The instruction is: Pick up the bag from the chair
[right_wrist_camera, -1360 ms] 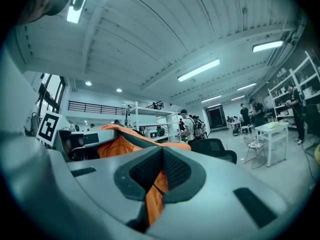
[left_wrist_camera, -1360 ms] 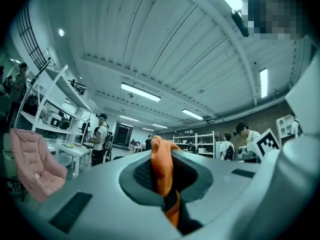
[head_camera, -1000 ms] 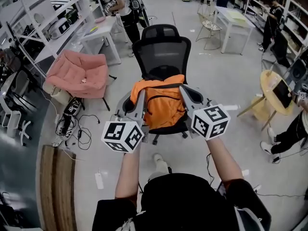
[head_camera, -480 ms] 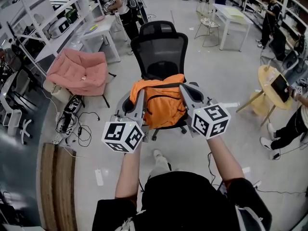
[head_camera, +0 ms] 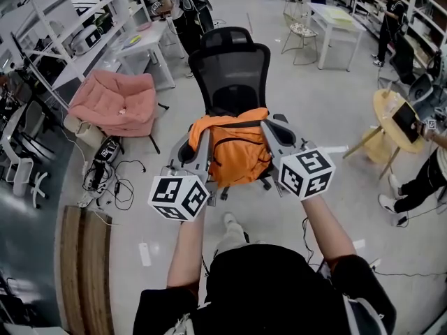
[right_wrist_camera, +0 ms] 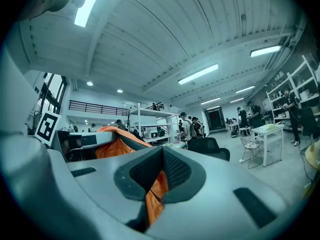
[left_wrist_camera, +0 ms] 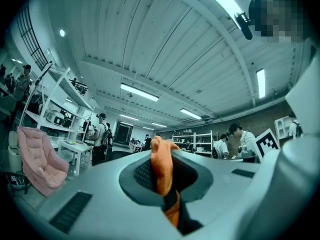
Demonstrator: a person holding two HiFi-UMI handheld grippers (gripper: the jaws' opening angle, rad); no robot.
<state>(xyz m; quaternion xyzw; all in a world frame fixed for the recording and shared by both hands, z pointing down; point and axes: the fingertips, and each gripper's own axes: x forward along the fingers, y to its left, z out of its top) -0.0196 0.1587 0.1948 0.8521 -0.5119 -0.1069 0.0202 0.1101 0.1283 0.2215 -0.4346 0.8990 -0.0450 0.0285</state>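
Observation:
An orange bag (head_camera: 235, 149) hangs between my two grippers in front of the black mesh office chair (head_camera: 232, 65). My left gripper (head_camera: 200, 140) is shut on the bag's left edge, and a fold of orange fabric (left_wrist_camera: 162, 176) with a black strap sticks up between its jaws. On the bag's right edge my right gripper (head_camera: 269, 135) is shut too, with orange cloth (right_wrist_camera: 156, 194) pinched in it. More of the bag (right_wrist_camera: 116, 143) shows to the left in the right gripper view. Whether the bag's bottom still touches the seat cannot be told.
A pink cushioned chair (head_camera: 117, 105) stands left of the office chair, with cables (head_camera: 105, 180) on the floor beside it. White tables (head_camera: 341, 30) and shelves line the room. A round wooden table (head_camera: 398, 121) and a seated person are at the right. Several people stand further back.
The office chair has shifted slightly up and left in the head view; the bag stays held between both shut grippers, which have barely moved.

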